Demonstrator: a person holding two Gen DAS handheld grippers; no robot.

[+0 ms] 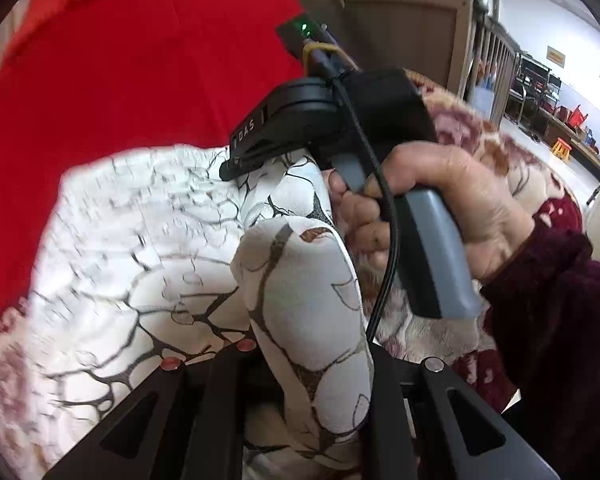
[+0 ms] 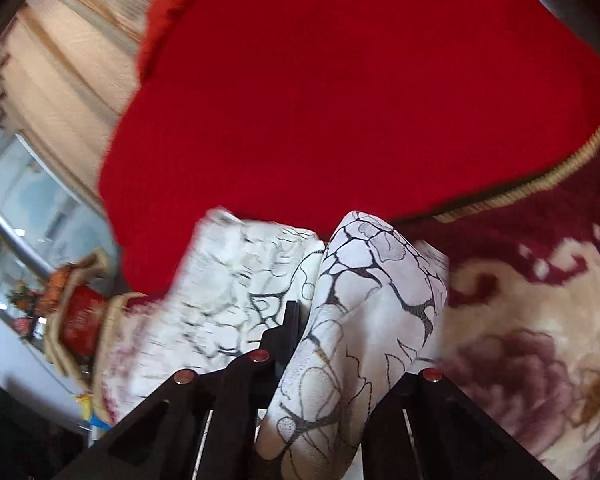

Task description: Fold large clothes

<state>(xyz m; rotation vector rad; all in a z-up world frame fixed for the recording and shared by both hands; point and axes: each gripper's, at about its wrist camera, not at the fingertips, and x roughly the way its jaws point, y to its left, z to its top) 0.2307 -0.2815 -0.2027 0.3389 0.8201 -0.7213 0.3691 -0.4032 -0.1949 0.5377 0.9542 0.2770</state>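
1. Left hand-held gripper (image 1: 308,364), at the bottom of the left wrist view, is clamped on a fold of white patterned garment (image 1: 300,300).
2. Right hand-held gripper (image 2: 324,344) likewise pinches the cloth.
3. The person's right hand (image 1: 440,208), in a maroon sleeve (image 1: 552,300), grips the handle right of centre.

Right-hand black plastic gripper (image 1: 236,160), white "DAS" lettering on side, grey moulded handle (image 1: 440,248), braided black cable (image 1: 384,208) running down it, green-lit module (image 1: 304,30) strapped by yellow band. Dark maroon plush sleeve (image 1: 548,300) on wrist. Left-hand black gripper (image 1: 300,420): angular fingers, cut-out slots, red round studs (image 1: 171,363).
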